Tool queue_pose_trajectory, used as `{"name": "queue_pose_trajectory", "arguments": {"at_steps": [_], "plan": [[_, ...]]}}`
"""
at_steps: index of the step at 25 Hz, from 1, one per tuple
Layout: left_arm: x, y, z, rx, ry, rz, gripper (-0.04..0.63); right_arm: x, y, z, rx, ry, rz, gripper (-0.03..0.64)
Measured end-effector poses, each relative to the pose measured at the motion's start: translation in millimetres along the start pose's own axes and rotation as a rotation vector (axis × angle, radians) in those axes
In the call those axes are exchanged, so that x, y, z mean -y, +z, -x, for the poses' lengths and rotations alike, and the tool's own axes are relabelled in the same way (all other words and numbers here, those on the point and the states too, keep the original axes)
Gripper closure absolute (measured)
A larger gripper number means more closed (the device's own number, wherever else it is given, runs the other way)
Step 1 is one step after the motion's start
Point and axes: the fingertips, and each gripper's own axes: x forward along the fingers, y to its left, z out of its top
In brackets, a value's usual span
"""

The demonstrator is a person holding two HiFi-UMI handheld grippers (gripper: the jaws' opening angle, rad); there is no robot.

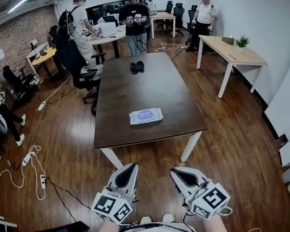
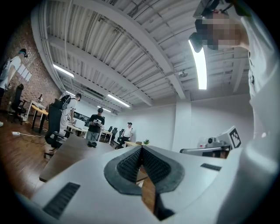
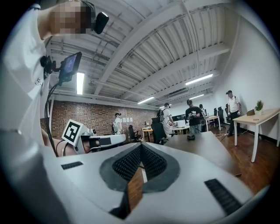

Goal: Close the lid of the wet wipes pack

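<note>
Left claw (image 1: 130,169) and right claw (image 1: 175,172), both closed and empty, hang well short of the wet wipes pack (image 1: 146,116) ahead on the desk (image 1: 131,83); a glancing push might slide it, lid unpressed.

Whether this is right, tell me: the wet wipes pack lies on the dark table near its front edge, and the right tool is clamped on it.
Wrong about the grip. The wet wipes pack lies on the dark table near its front edge, but the right tool is shut on nothing, short of the table, as the head view and right gripper view show.
</note>
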Motion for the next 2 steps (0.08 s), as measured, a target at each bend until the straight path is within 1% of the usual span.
{"name": "queue_pose_trajectory", "arguments": {"at_steps": [2], "plan": [[1.3, 0.9, 0.0, 0.0, -0.004, 0.0, 0.594, -1.1, 0.9, 0.8, 0.001, -0.002, 0.002, 0.609]]}}
